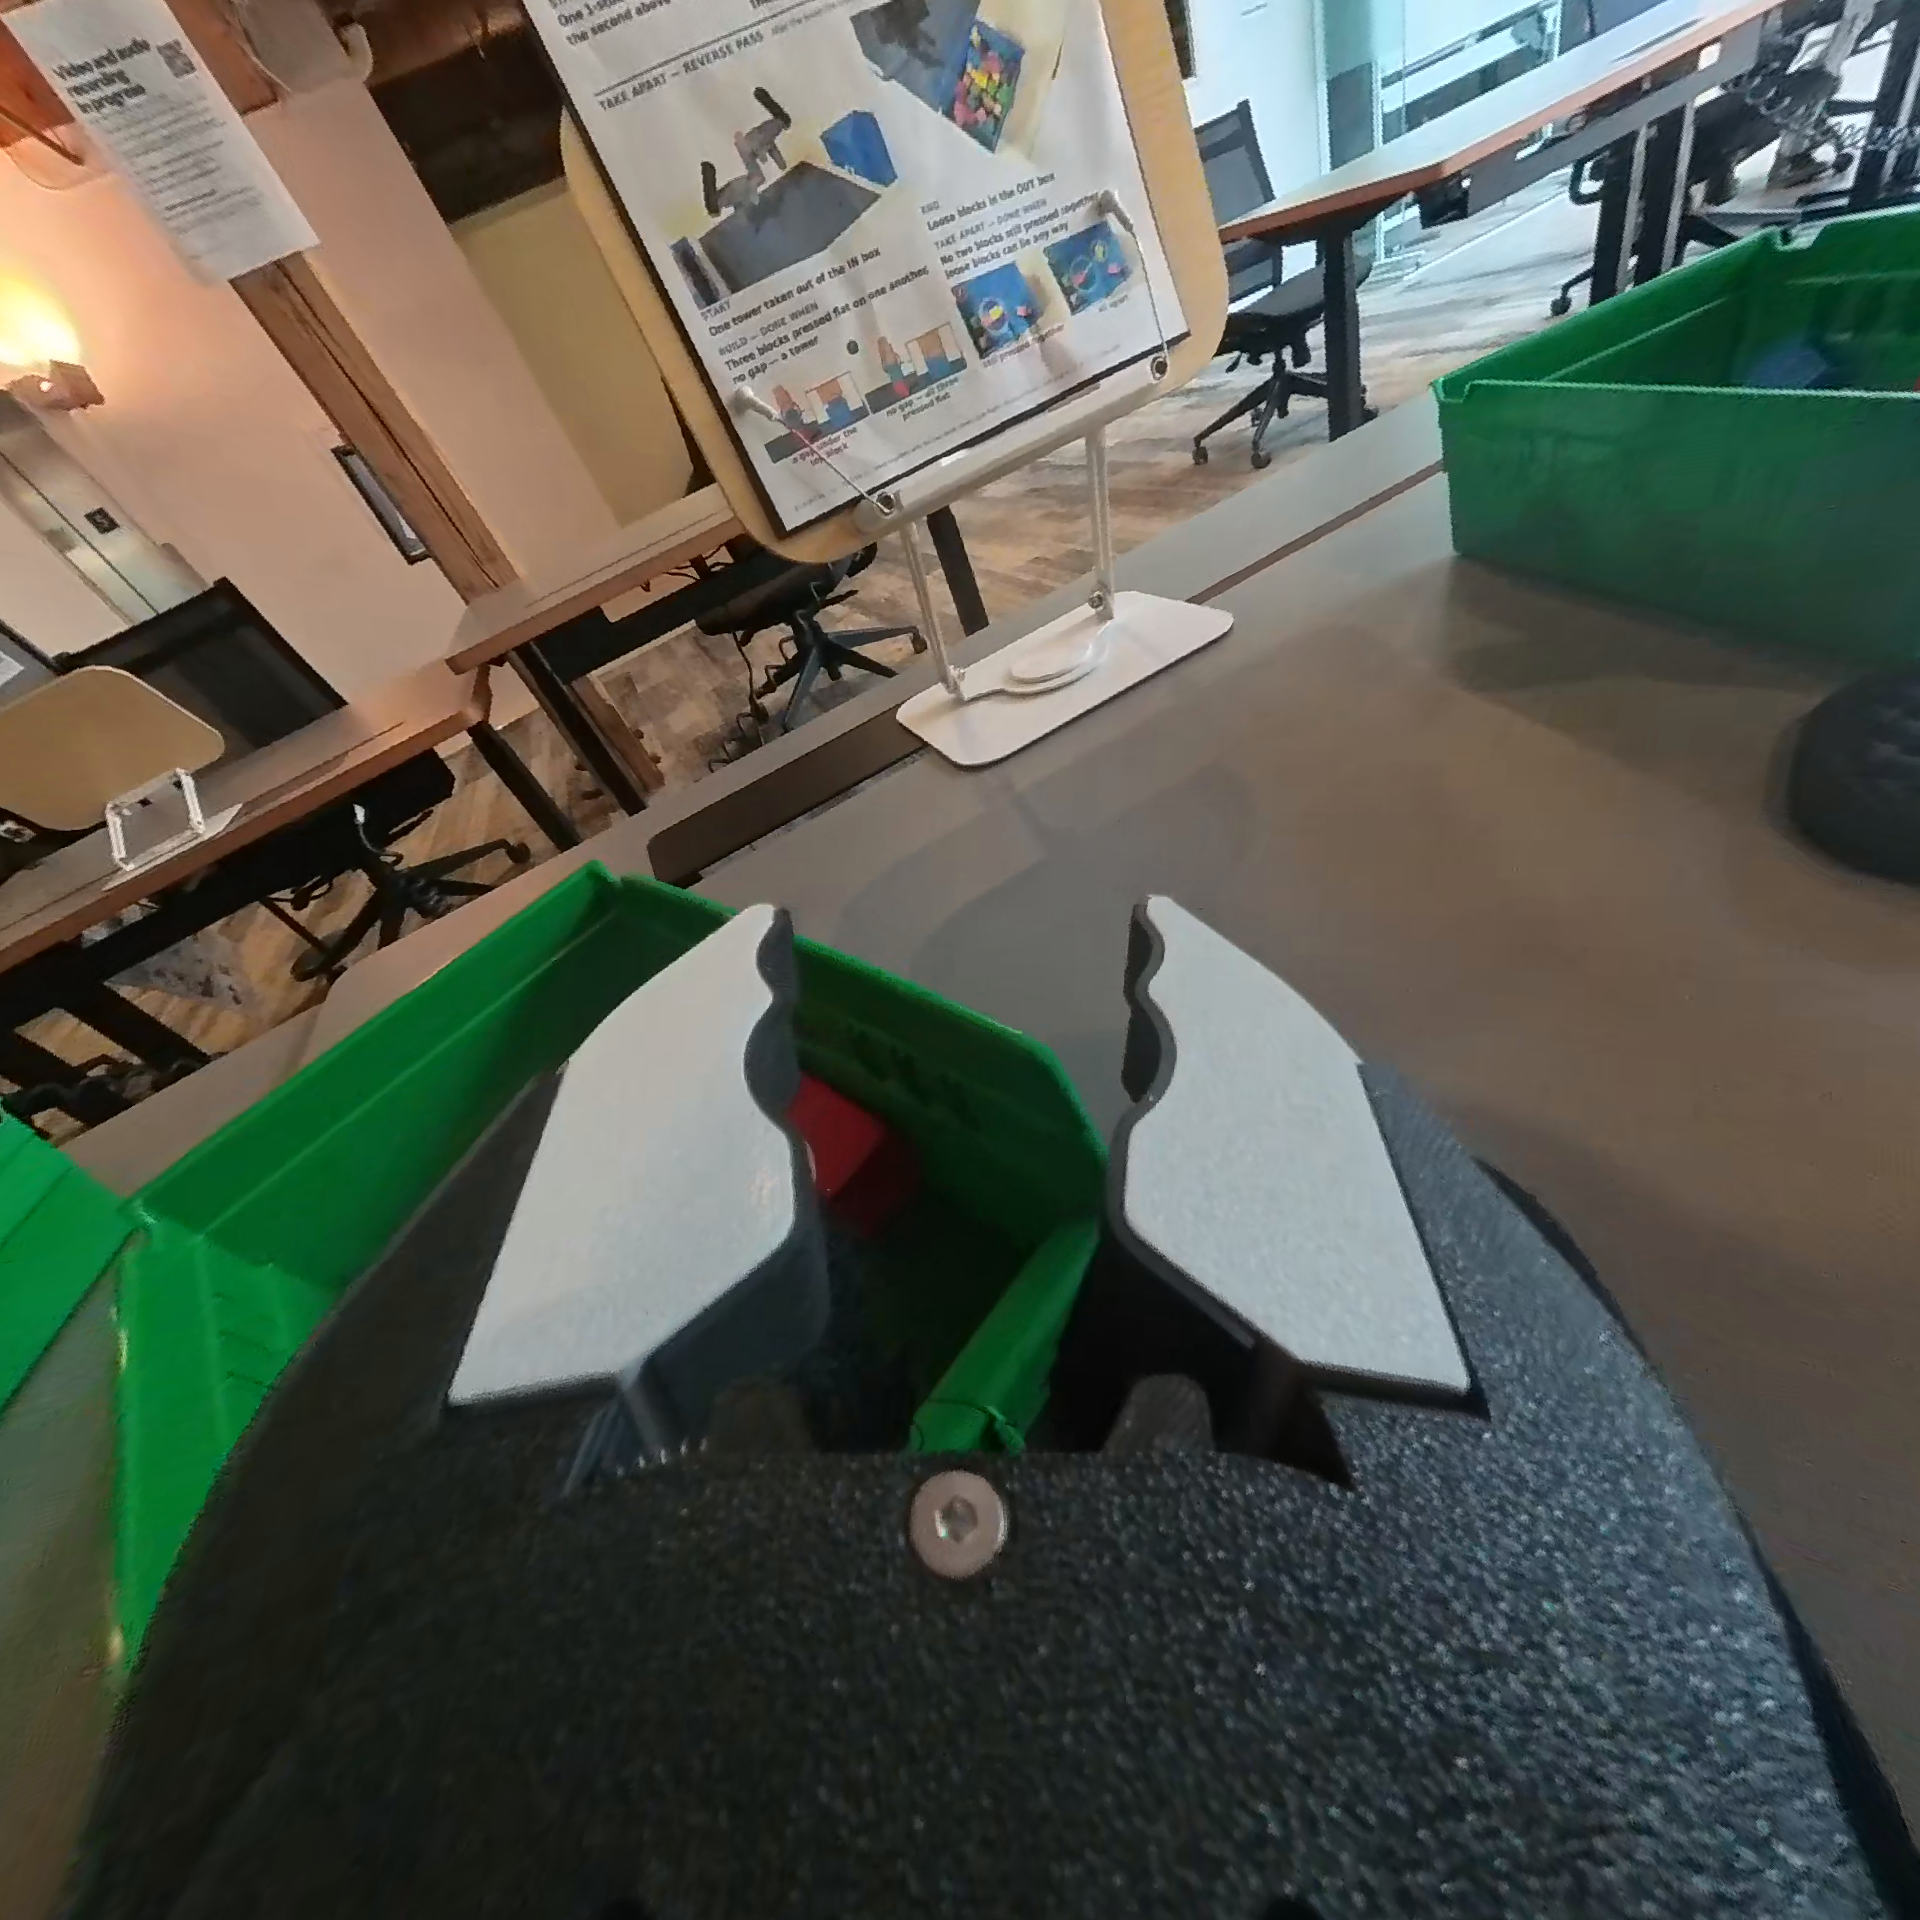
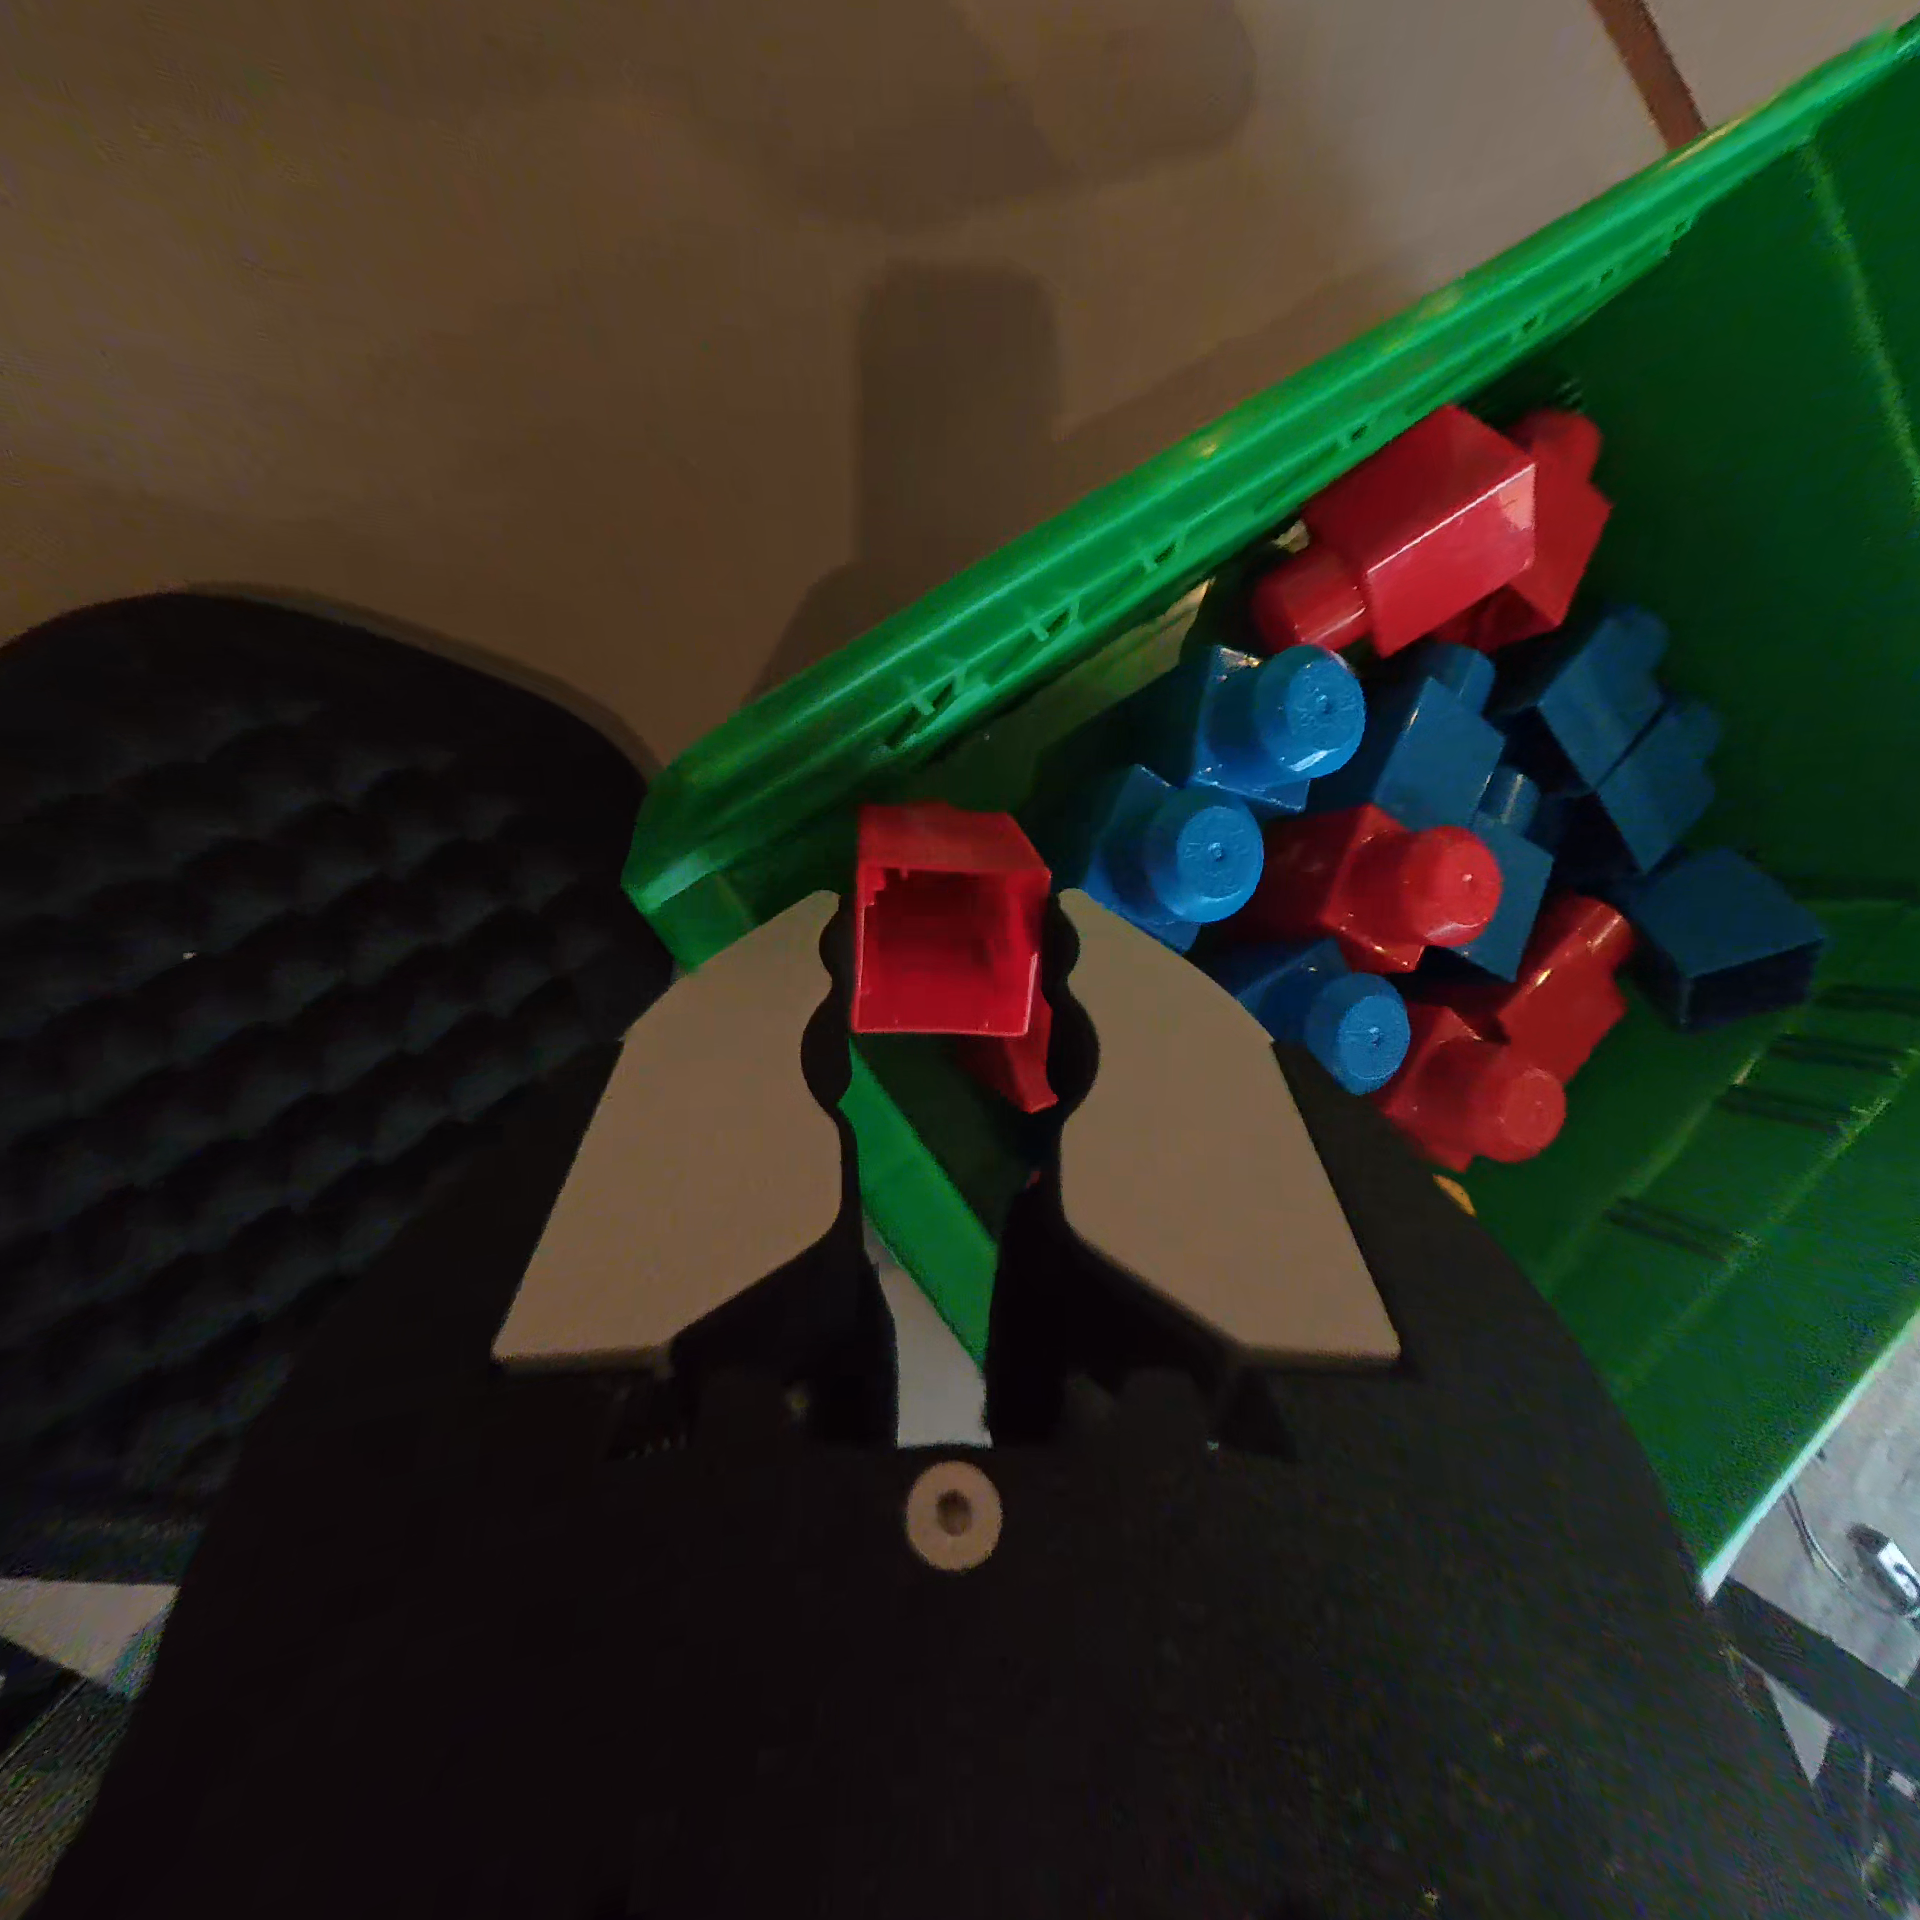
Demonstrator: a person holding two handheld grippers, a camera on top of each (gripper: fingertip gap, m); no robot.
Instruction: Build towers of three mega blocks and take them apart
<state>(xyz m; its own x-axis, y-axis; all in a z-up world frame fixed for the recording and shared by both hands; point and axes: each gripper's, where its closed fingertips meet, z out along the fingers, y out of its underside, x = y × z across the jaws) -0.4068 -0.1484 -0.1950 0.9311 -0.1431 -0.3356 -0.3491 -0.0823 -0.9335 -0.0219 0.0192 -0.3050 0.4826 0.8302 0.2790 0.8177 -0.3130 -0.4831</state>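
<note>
Lifting the red block point(image 2: 945, 925) clear wants care — the right gripper point(image 2: 948, 935) clamps it over the green bin point(image 2: 1039, 613); the left gripper point(image 1: 961, 997) gapes empty.

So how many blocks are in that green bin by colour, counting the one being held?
Red blocks: about 6, including the red block held in the jaws
Blue blocks: about 8
Total: about 14. The pile in the green bin overlaps, so more may be hidden.
</note>
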